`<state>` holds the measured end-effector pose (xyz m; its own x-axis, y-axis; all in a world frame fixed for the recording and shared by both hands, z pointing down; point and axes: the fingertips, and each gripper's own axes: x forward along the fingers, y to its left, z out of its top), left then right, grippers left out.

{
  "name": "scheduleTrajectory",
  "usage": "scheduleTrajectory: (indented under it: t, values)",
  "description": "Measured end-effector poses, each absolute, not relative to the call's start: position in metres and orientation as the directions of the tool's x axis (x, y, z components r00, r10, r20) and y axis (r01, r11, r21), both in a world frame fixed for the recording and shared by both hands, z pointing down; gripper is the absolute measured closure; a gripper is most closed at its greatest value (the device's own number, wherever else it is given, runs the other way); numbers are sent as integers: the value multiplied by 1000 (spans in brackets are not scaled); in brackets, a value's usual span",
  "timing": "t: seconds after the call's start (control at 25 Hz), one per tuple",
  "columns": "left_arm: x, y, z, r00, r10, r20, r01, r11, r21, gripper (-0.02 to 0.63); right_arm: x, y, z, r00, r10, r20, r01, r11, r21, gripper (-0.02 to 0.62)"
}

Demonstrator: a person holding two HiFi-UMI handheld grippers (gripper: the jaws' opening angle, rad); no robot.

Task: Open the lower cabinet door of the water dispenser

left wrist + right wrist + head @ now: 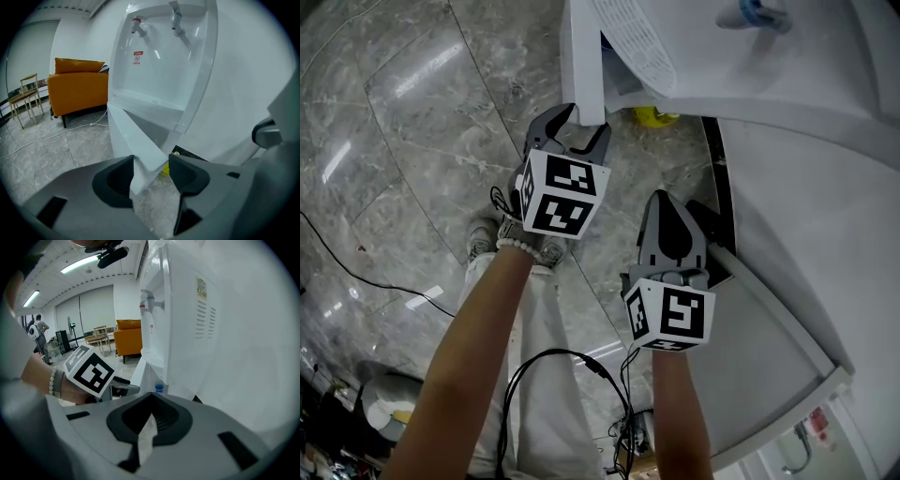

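The white water dispenser fills the right of the head view. Its lower cabinet door stands swung out from the body, leaving a dark gap. My left gripper is open and straddles the door's free edge; the left pad lies against it, the right pad stands apart. My right gripper is shut with nothing held, close to the dispenser's lower side. In the right gripper view the left gripper shows at the door.
A yellow object lies on the floor by the cabinet opening, and a small blue thing shows near it. An orange sofa and a chair stand far left. Cables trail on the marble floor near the person's shoe.
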<state>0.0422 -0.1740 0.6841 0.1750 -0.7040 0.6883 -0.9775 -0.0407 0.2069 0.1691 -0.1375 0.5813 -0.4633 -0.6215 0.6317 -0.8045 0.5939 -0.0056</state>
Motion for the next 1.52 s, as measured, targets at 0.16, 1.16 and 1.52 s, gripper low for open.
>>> scheduleTrajectory:
  t: [0.16,1.16,1.52]
  values:
    - [30,-165,684,190,-695,694,-977,-60,207,374,153,-134,583,-467,-613,637,-797,604,-4,591]
    - [-87,-117,682,152,-693,705,-988,-97,117,433,84,-100,579,-463,-616,637,-786,618,27,591]
    - [-142,-116,679,106,-706,700,-994,-88,62,444,76,-92,580,-440,-629,641,-801,598,38,591]
